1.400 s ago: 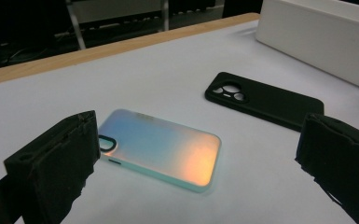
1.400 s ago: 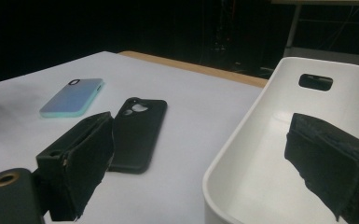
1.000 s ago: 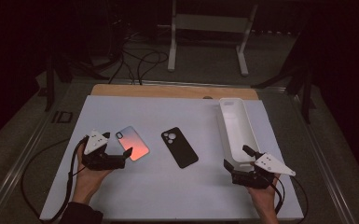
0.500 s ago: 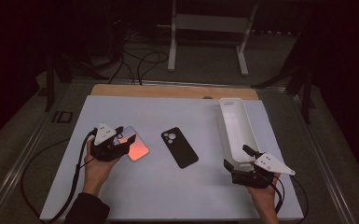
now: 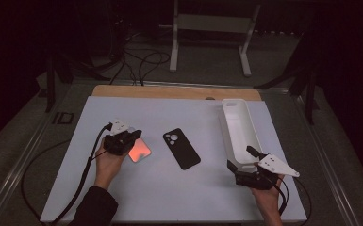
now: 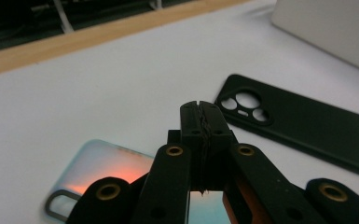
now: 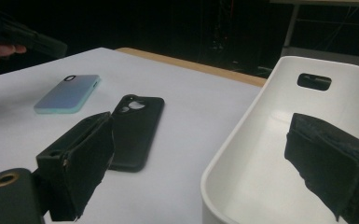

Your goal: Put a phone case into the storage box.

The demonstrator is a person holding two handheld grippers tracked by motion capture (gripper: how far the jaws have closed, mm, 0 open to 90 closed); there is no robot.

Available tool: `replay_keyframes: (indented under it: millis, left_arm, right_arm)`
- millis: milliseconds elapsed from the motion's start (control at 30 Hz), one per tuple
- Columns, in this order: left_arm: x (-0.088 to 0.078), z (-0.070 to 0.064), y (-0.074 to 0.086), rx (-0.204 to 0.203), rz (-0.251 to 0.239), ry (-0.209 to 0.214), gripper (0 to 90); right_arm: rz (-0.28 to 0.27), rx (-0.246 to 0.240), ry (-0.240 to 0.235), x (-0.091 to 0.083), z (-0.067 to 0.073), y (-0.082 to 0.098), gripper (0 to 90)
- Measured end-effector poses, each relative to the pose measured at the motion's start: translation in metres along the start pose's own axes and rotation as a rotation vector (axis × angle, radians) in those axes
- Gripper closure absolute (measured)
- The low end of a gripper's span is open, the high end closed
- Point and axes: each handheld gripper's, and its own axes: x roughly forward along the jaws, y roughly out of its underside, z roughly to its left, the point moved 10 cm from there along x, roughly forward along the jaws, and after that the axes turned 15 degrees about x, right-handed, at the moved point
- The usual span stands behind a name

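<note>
A pale iridescent phone with an orange sheen lies flat on the white table at the left. My left gripper hovers over its near-left end, shut with nothing between the jaws. In the left gripper view the closed gripper covers part of the phone. A black phone case lies camera holes up at mid-table. My right gripper stands open at the near end of a long white tray. In the right gripper view its jaws straddle the tray's near rim.
A wooden strip runs along the table's far edge. Cables and a metal stand are on the floor beyond. The right gripper view shows the black case, the phone, and the other hand with its gripper at far left.
My left gripper has moved right and forward, from beside the phone to over its near-left end. The right gripper, the tray and the black case have stayed put.
</note>
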Motion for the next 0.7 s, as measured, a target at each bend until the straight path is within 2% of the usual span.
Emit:
replay_keyframes:
  millis: [200,333,467,700]
  left_arm:
    - [0.014,-0.005,0.004,-0.008,0.028,0.013,90.0]
    - [0.029,-0.010,0.006,-0.034,0.050,0.025,90.0]
    - [0.042,-0.015,0.010,-0.024,0.092,0.033,90.0]
    - [0.057,-0.021,0.016,-0.036,0.147,0.047,90.0]
  right_arm:
    - [0.000,-0.003,0.001,0.000,0.000,0.000,8.0]
    - [0.000,-0.002,0.001,0.000,0.000,0.000,8.0]
    - [0.001,-0.003,0.001,0.000,0.000,0.000,8.0]
    - [-0.001,-0.004,0.001,0.000,0.000,0.000,8.0]
